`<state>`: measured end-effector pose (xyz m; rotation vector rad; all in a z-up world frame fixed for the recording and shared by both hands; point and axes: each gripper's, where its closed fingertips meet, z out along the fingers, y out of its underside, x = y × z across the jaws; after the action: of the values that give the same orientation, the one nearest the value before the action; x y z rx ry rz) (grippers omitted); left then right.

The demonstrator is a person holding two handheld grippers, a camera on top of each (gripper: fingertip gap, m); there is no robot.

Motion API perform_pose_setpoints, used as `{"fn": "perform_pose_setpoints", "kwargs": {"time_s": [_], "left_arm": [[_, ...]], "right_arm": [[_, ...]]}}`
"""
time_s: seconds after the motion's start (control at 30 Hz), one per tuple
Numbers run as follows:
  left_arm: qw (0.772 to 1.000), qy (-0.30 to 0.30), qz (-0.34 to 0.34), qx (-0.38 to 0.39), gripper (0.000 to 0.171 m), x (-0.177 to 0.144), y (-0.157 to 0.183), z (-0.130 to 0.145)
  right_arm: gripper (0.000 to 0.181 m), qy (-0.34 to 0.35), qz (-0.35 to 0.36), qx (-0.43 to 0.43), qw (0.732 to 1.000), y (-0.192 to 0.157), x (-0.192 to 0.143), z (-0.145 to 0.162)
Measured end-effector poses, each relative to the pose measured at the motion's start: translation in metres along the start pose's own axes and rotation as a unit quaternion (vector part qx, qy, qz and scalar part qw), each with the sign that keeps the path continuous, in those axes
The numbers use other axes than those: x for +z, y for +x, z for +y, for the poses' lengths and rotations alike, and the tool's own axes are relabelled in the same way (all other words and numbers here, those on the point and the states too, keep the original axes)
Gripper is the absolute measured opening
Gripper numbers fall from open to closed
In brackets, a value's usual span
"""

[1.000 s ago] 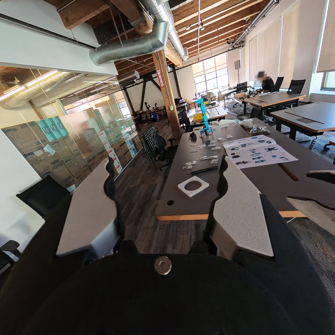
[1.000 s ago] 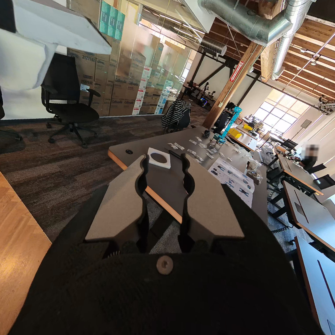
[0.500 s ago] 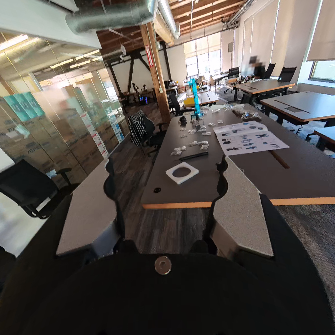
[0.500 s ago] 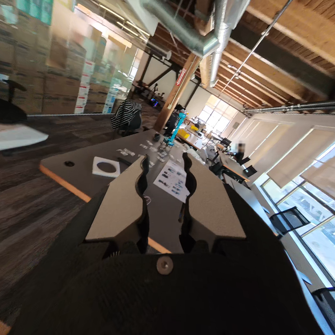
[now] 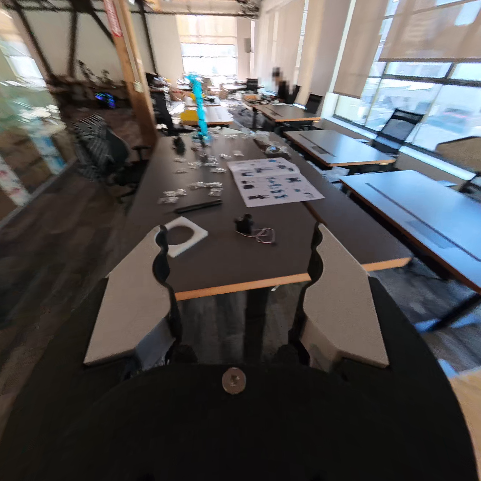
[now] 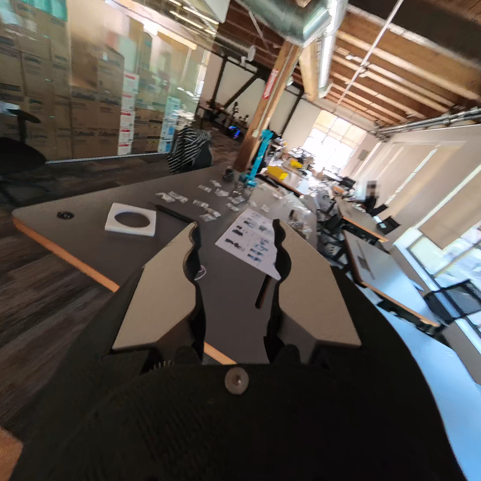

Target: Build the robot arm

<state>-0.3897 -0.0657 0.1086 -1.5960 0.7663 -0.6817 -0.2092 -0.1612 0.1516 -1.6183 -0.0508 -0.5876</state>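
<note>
Dark grey laminate with an orange edge makes up the long table (image 5: 234, 263) ahead of you, and both your grippers hang in the air short of its near end. Your left gripper (image 5: 238, 230) has its jaws spread wide with nothing between them; your right gripper (image 6: 235, 225) is parted more narrowly and is likewise empty. Nearest your left fingers lies a white foam square (image 5: 183, 235) with a round hole cut through it, flat on the table by the near left corner. Just to its right sits a small black part (image 5: 243, 225) trailing a loop of thin wires (image 5: 264, 235). Beyond these a black rod (image 5: 199, 205) lies across the top, then an open printed sheet (image 5: 273, 181) and a scatter of small clear bags (image 5: 200, 186). Far down the table a cyan robot arm (image 5: 199, 110) stands upright, blurred.
</note>
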Motion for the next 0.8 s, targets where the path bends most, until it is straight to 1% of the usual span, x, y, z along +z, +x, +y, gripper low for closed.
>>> {"fn": "perform_pose_setpoints", "kwargs": {"time_s": [0.07, 0.13, 0.2, 0.23, 0.3, 0.37, 0.4, 0.43, 0.5, 0.6, 0.7, 0.73, 0.8], "left_arm": [[0.999, -0.011, 0.037, -0.015, 0.104, 0.014, 0.006, 0.026], [0.997, -0.036, 0.070, -0.023, 0.097, 0.025, 0.013, 0.062], [0.994, -0.060, 0.093, -0.027, 0.092, 0.032, 0.019, 0.099], [0.992, -0.065, 0.101, -0.026, 0.086, 0.034, 0.023, 0.114], [0.991, -0.070, 0.106, -0.029, 0.079, 0.038, 0.029, 0.136], [0.990, -0.068, 0.114, -0.049, 0.076, 0.045, 0.039, 0.148], [0.990, -0.065, 0.113, -0.057, 0.076, 0.049, 0.043, 0.151], [0.990, -0.062, 0.110, -0.060, 0.077, 0.054, 0.045, 0.153], [0.991, -0.061, 0.101, -0.058, 0.076, 0.067, 0.047, 0.157], [0.992, -0.069, 0.086, -0.057, 0.076, 0.088, 0.046, 0.162], [0.993, -0.060, 0.081, -0.059, 0.076, 0.102, 0.046, 0.154], [0.994, -0.060, 0.078, -0.055, 0.076, 0.106, 0.044, 0.152], [0.994, -0.074, 0.067, -0.044, 0.076, 0.115, 0.037, 0.156]], "right_arm": [[0.066, -0.004, -0.040, 0.020, 0.999, 0.010, 0.010, 0.041], [0.075, -0.001, -0.086, 0.044, 0.995, 0.014, 0.015, 0.082], [0.083, -0.016, -0.125, 0.051, 0.991, 0.016, 0.015, 0.132], [0.084, -0.028, -0.146, 0.057, 0.987, 0.014, 0.013, 0.159], [0.083, -0.068, -0.203, 0.093, 0.972, 0.005, 0.003, 0.213], [0.082, -0.121, -0.241, 0.119, 0.956, 0.001, -0.007, 0.265], [0.080, -0.135, -0.252, 0.128, 0.950, 0.002, -0.010, 0.283], [0.077, -0.139, -0.264, 0.141, 0.944, 0.002, -0.011, 0.293], [0.068, -0.128, -0.294, 0.151, 0.935, 0.001, -0.006, 0.296], [0.056, -0.095, -0.320, 0.131, 0.934, 0.000, 0.016, 0.276], [0.053, -0.080, -0.328, 0.112, 0.935, -0.005, 0.043, 0.254], [0.054, -0.081, -0.324, 0.101, 0.937, -0.007, 0.052, 0.251], [0.054, -0.102, -0.313, 0.065, 0.942, -0.012, 0.073, 0.256]]}}
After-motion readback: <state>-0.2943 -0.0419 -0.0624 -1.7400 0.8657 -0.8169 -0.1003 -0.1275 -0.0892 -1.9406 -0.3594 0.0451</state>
